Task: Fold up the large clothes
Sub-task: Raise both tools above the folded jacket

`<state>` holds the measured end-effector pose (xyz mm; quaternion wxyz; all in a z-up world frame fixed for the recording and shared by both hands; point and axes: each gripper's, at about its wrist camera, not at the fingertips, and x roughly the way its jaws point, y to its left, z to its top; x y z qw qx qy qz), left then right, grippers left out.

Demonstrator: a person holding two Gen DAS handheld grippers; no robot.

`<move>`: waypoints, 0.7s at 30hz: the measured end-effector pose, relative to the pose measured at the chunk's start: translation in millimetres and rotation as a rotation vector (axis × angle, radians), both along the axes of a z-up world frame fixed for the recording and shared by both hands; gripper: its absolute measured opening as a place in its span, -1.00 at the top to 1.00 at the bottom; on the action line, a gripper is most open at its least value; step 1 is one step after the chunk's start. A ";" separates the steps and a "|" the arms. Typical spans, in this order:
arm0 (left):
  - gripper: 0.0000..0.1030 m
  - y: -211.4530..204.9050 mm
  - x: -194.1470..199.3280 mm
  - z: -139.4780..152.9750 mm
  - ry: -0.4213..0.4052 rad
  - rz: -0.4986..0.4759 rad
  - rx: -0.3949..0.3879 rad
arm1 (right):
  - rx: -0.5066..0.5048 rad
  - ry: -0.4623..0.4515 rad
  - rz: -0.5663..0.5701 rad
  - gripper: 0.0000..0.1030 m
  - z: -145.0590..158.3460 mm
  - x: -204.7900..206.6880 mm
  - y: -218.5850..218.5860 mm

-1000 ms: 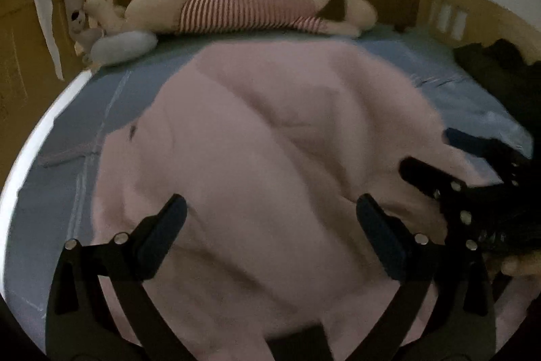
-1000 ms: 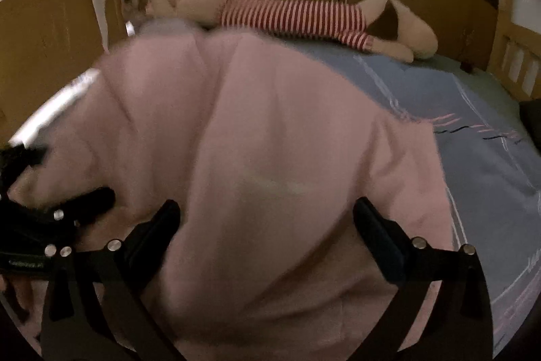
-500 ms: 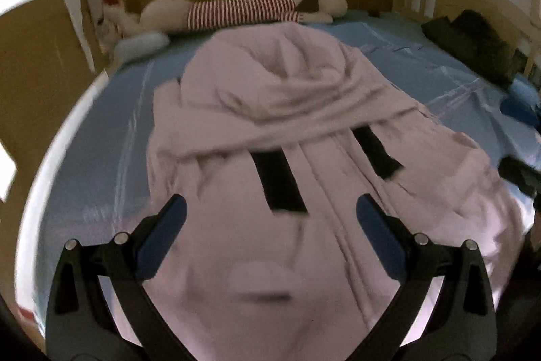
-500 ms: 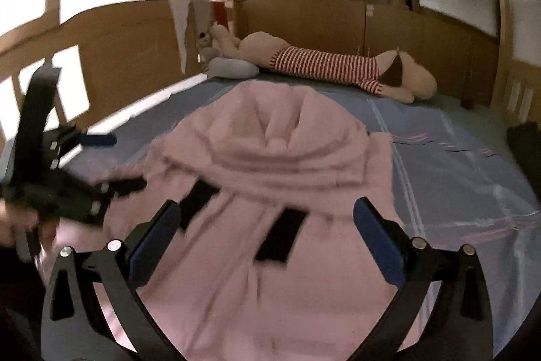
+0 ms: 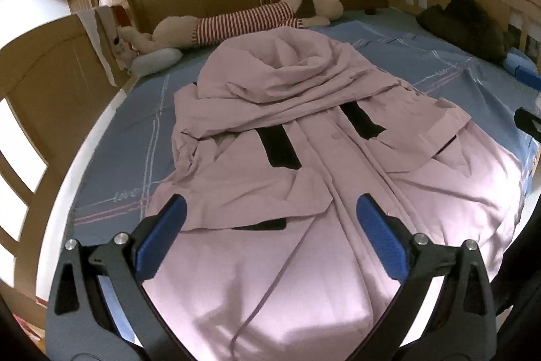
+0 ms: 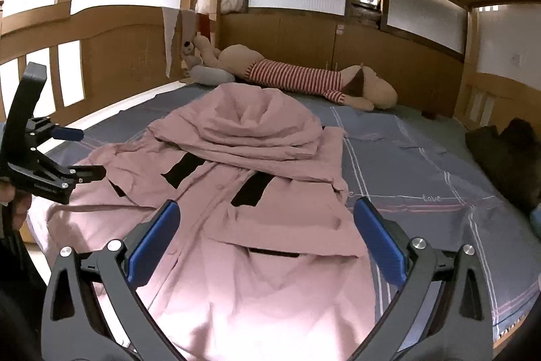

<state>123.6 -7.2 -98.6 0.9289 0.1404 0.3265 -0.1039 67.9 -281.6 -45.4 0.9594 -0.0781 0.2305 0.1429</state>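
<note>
Pink coat (image 5: 304, 164) spread on blue sheet (image 6: 422, 164) ("Love" readable), left gripper (image 5: 270, 225) wide, right gripper (image 6: 267, 229) wide, both empty.

A home bedroom: wooden-framed bed (image 6: 422, 164), blue sheet, striped plush toy (image 6: 304, 80).

Black tool (image 5: 270, 219), blue pads (image 5: 380, 237)

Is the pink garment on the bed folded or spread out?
Mostly spread: the pink garment lies flat on the blue bedsheet, only its top end bunched.
</note>
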 end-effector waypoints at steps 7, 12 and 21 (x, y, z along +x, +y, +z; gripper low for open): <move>-0.96 2.0 -23.8 12.6 -0.033 -0.004 -0.001 | -0.078 -0.085 0.033 -0.97 7.6 -31.2 8.4; -0.96 -1.1 -45.2 17.0 -0.073 -0.023 0.037 | -0.099 -0.129 0.052 -0.97 13.9 -47.5 15.4; -0.96 2.9 -80.1 30.3 -0.123 -0.050 0.067 | -0.128 -0.181 0.059 -0.97 28.2 -72.5 22.1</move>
